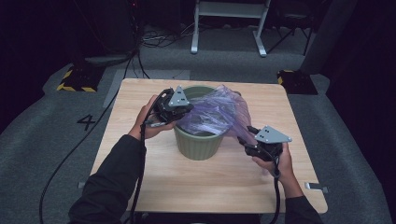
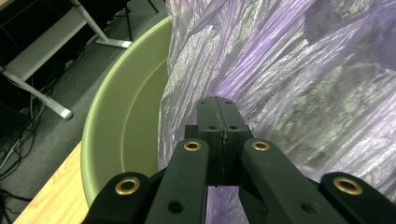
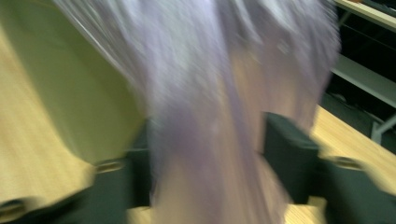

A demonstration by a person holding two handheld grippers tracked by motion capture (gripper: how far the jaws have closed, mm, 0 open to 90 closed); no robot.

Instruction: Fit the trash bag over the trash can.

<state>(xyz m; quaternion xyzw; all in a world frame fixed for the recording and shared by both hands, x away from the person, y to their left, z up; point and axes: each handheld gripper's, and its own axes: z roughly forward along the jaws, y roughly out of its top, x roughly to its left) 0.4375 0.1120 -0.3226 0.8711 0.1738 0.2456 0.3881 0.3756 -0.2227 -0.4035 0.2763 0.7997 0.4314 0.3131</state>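
**Thin liner at risk of tearing or slipping off the bin**

The left gripper is pinching the purple bag with its jaws pressed together at the rim of the green bin standing mid-table. The right gripper is straddling a stretched bag corner, jaws spread and blurred. Pulling hard is likely risking a ripped film, a lost grip, or a tipping bin

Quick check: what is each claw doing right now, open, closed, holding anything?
Left claw: closed, pinching the purple plastic bag at the green bin rim.
Right claw: jaws apart with bag film between them; the blur hides whether the pads press on it.
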